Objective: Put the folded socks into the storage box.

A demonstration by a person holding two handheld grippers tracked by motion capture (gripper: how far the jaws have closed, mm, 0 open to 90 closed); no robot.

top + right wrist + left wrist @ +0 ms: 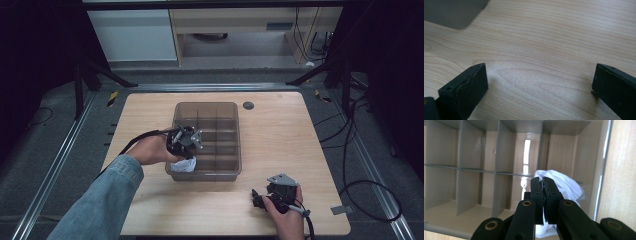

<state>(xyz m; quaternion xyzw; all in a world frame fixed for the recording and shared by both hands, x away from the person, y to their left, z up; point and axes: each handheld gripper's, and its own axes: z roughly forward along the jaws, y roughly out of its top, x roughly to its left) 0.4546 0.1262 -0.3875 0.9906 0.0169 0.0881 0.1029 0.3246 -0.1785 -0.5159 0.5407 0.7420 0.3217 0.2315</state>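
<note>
White cloth [564, 185] in divided bin's [235, 150] corner cell, left gripper [542, 182] clenched, apparently empty; right gripper [539, 82] released.

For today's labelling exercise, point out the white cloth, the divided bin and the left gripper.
white cloth [564, 182], left gripper view, on its bunched top.
divided bin [207, 176], high view, on its near wall.
left gripper [542, 182], left gripper view, at its shut tips.

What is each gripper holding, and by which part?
Left gripper: shut, nothing visibly pinched; white cloth lies behind it in the bin. Right gripper: open, holding nothing.
</note>
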